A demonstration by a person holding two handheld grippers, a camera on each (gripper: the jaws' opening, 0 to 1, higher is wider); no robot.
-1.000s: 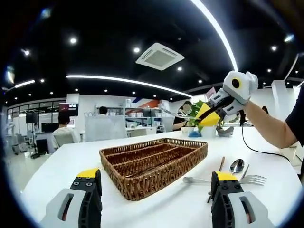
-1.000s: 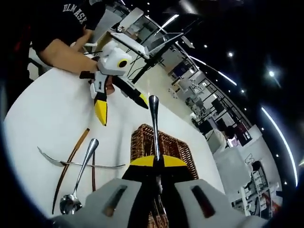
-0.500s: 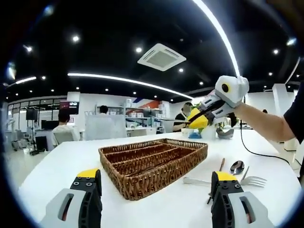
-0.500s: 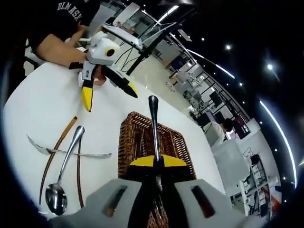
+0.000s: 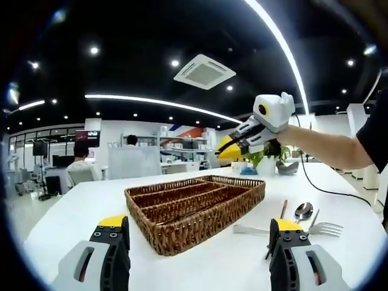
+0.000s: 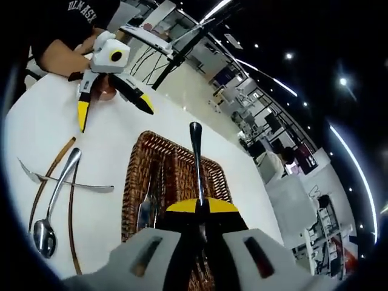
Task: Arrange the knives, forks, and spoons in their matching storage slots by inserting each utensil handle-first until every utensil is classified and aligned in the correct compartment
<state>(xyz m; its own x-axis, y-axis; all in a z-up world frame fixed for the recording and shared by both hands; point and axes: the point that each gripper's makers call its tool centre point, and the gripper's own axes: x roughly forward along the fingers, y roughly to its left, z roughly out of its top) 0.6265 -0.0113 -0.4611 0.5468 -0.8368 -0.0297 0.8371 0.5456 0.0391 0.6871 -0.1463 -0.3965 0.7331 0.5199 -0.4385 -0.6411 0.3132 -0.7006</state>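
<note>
- A wicker cutlery tray (image 5: 195, 206), split into long compartments, is seen on a white table (image 5: 79, 212) in the left gripper view.
- The left gripper (image 5: 200, 254) is held low over the table in front of the tray; its yellow-tipped jaws are spread wide, with nothing between them.
- On the table to the right of the tray lie a spoon (image 5: 302, 211), a fork (image 5: 285, 229) and two brown chopsticks (image 5: 280, 213), close together and partly crossing.
- The right gripper (image 6: 199, 209) is held above the tray, its jaws pressed together on a metal utensil (image 6: 196, 163) whose handle end points away from the camera over the tray; whether it is a knife, fork or spoon cannot be told.
- In the right gripper view, a piece of metal cutlery (image 6: 145, 209) lies inside one compartment on the left side of the tray.
- The right gripper also appears in the left gripper view, raised above the far end of the tray.
- Seated people (image 5: 80, 163) are seen at desks in the background.
</note>
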